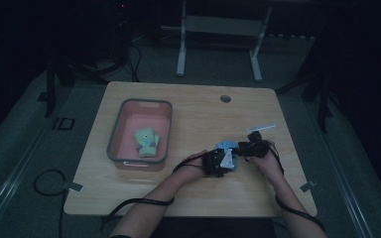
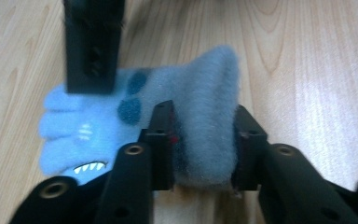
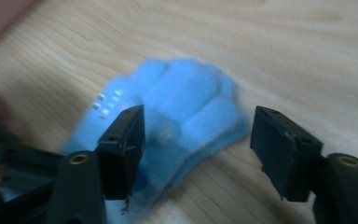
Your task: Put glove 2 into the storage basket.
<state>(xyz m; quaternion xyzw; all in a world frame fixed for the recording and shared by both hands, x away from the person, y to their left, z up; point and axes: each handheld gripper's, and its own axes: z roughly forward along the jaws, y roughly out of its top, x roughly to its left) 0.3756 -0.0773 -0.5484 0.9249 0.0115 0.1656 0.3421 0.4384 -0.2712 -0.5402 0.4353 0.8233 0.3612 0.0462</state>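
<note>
On the near right part of the wooden table lies a small blue glove, fluffy and knitted, with dark blue spots and a little toothy grin stitched near the fingers. The left gripper has its jaws clamped on the cuff end, the fleece bunching thick between the pads. The right gripper stands over the glove's finger end with jaws apart, one on either side of the stubby fingers and pressing on nothing yet. To my eye the glove is very light, soft and floppy: it will sag and fold wherever it is not supported, and cannot break. The pile is grippy rather than slick, so a pinch through a bunched fold, such as the cuff or the clustered fingertips, should hold well. Farther left sits a pink bin with a pale green glove inside. I can make out no brand, label or readable writing anywhere.
</note>
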